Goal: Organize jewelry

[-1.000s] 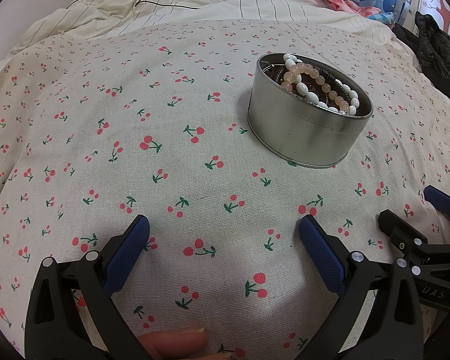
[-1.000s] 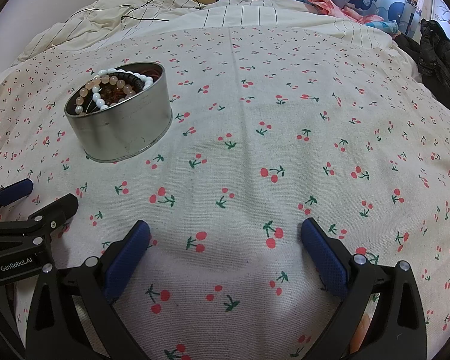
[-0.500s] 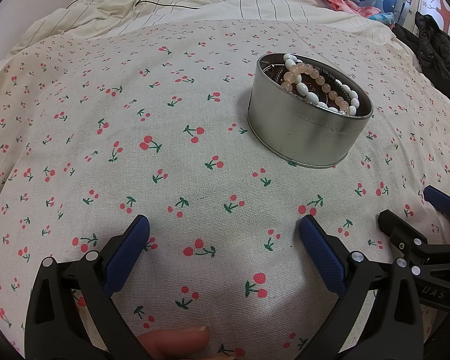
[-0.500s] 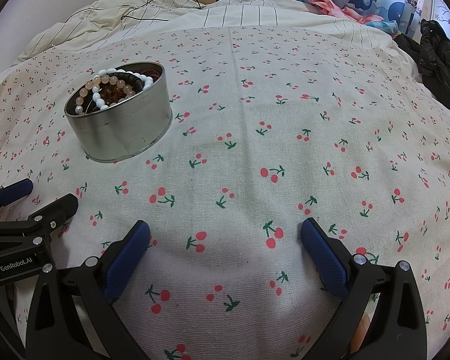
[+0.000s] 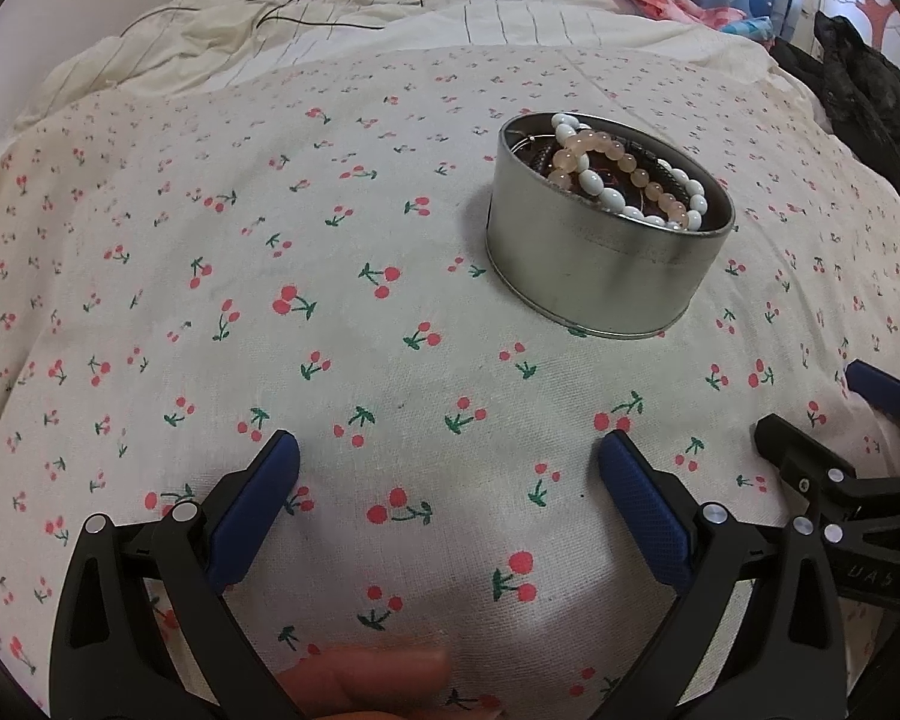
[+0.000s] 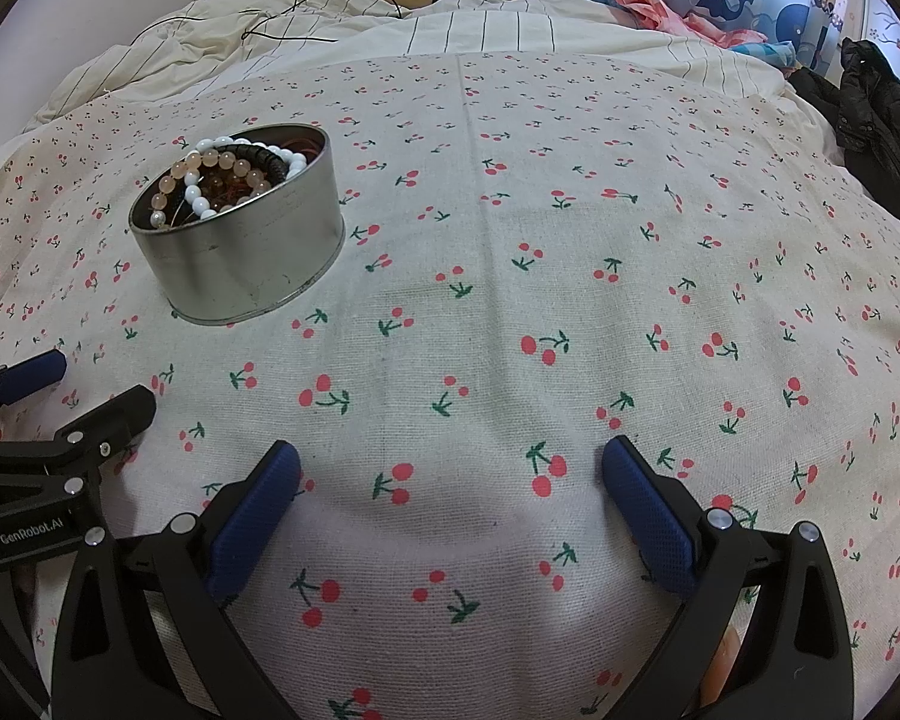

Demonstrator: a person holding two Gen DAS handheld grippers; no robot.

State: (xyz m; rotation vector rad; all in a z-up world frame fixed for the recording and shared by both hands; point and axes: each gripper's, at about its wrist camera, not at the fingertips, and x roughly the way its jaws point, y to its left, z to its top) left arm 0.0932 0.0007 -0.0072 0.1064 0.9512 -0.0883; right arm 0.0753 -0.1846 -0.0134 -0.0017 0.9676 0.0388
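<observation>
- Bracelets (image 5: pixel 624 180): your beaded strands (white, peach-pink, dark) lie heaped inside the tin, some beads riding at the rim.
- Tin (image 5: pixel 594 273): round, bare metal, upright on the bed, ahead and right of your left tool, ahead and left of your right.
- Cherry-print cloth (image 6: pixel 510 300): spread over the bed under the tin and both tools.
- Left tool (image 5: pixel 449 462): jaws spread wide, nothing between the blue pads, low over the cloth, well short of the tin.
- Right tool (image 6: pixel 450 471): likewise spread and holding nothing, just beside your left tool.
- Striped quilt (image 6: pixel 480 30): bunched beyond the cloth, a thin black cable (image 6: pixel 282 24) lying on it.
- Dark jacket (image 6: pixel 876 114): at the bed's far right edge.
</observation>
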